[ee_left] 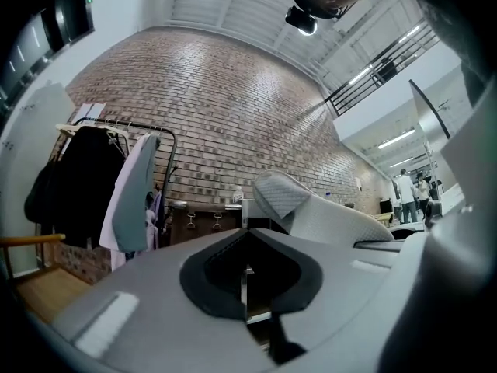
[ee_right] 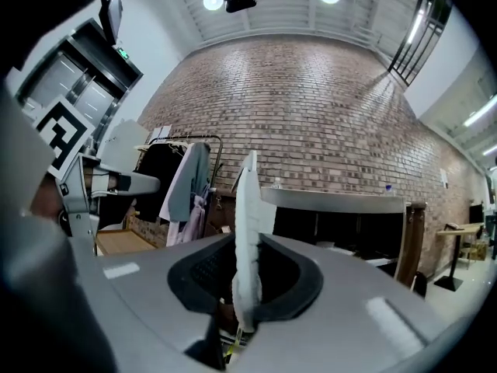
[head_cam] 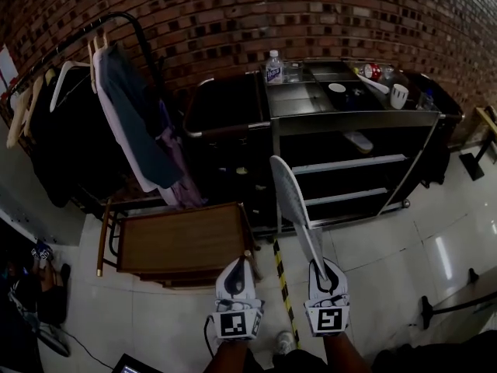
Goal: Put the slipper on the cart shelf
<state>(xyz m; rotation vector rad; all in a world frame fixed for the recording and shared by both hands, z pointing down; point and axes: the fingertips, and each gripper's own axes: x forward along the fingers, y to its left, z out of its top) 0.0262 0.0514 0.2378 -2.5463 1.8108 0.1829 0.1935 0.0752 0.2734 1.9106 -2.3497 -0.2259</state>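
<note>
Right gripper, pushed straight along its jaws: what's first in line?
Likely the cart, around its left post and shelves. The slipper held in the right gripper sticks out ahead and would touch first. Depth is unclear.

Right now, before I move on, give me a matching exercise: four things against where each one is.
Things:
1 slipper
2 bottle
3 white cup
4 wooden table

Places:
A cart top, right end
B in the right gripper's jaws
C standing left of the cart
D cart top, left corner

Pairs: 1-B, 2-D, 3-A, 4-C
</note>
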